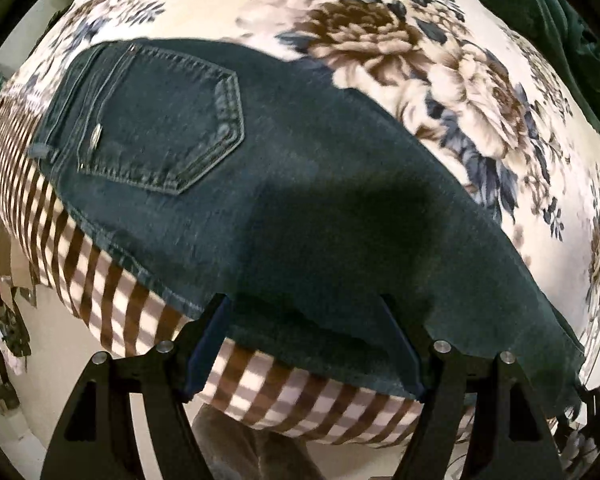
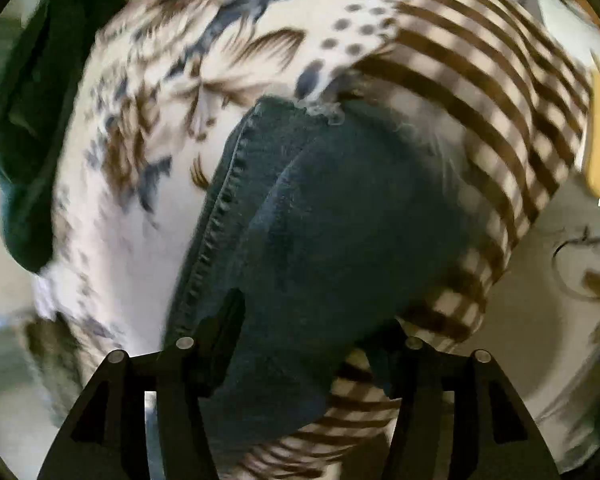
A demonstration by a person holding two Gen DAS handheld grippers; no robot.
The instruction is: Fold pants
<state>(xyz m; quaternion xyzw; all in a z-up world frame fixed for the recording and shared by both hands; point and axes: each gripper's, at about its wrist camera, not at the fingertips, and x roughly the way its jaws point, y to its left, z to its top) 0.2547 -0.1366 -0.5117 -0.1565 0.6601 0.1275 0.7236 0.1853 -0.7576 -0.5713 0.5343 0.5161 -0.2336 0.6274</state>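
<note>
Dark blue jeans [image 1: 300, 208] lie flat on a floral bedspread [image 1: 400, 52], back pocket [image 1: 160, 120] up at the left, the leg running down to the right. My left gripper [image 1: 304, 344] is open, its fingers apart over the near edge of the jeans at the thigh. In the right wrist view the jeans' leg end [image 2: 320, 220] lies doubled, with a stitched seam on its left and a frayed hem at the far end. My right gripper [image 2: 308, 344] is open with the denim between its fingers; this view is blurred.
The bedspread's brown-and-white checked border [image 1: 100, 280] hangs over the bed's near edge. A dark green cloth [image 1: 548, 24] lies at the far right of the bed; it also shows in the right wrist view [image 2: 32, 120]. Pale floor [image 2: 540, 340] lies below the bed edge.
</note>
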